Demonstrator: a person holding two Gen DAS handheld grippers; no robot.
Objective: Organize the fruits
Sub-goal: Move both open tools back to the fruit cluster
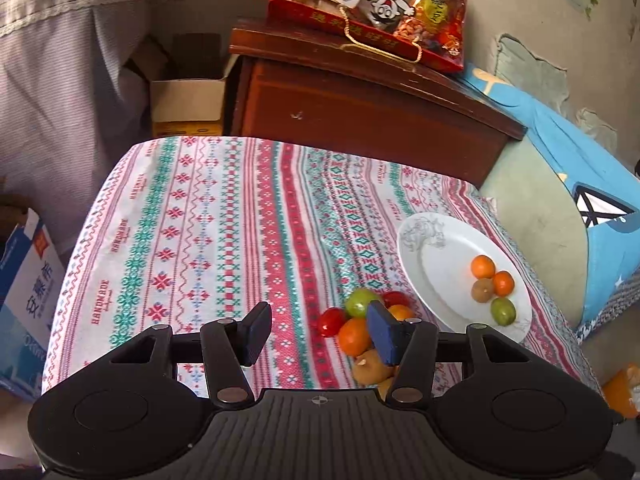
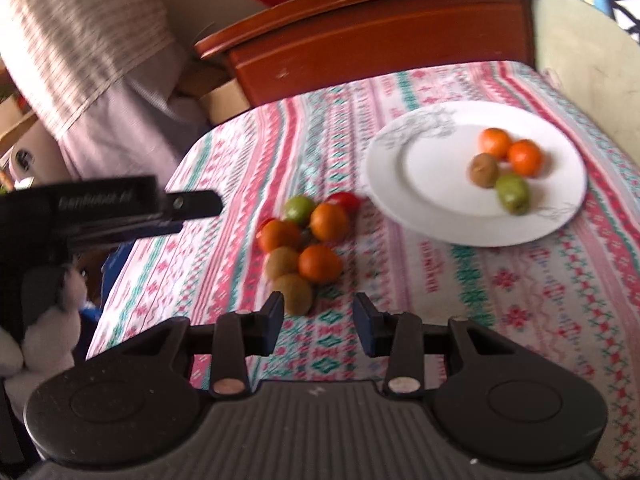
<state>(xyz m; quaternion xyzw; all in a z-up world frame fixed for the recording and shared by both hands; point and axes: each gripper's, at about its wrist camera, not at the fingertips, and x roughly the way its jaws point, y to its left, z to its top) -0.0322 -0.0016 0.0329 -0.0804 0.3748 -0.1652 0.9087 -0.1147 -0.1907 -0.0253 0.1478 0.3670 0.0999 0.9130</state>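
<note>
A: Left wrist view first. What's the setting?

B: A table under a patterned tablecloth (image 1: 224, 216) fills the middle of the frame. Behind it, upper centre, stands a dark wooden cabinet (image 1: 360, 100) with a red snack bag (image 1: 376, 4) on top. A white plate (image 1: 440, 276) sits at the right of the frame, near the table's edge.

A: And the fruit?

B: Four pieces lie on the plate's right part: two oranges, a brown kiwi and a green fruit. A loose fruit pile (image 1: 356, 324) lies on the cloth just left of the plate, lower centre-right.

A: The gripper?

B: The left gripper (image 1: 320, 332) is at the bottom of the frame, fingers spread wide with nothing between them. Its right finger covers part of the pile.

A: Now the right wrist view.

B: Somewhat blurred. The same cloth (image 2: 520, 288) covers the lower right; the cabinet (image 2: 380, 40) is at the top. The plate (image 2: 420, 184) is upper right, carrying the same four fruits. The pile (image 2: 308, 240) is at centre, apart from the plate's rim.

A: Fingers there?

B: The right gripper (image 2: 320, 320) is at bottom centre, fingers apart and empty, a kiwi just beyond the left fingertip. The left gripper (image 2: 120, 208) enters from the left edge.
</note>
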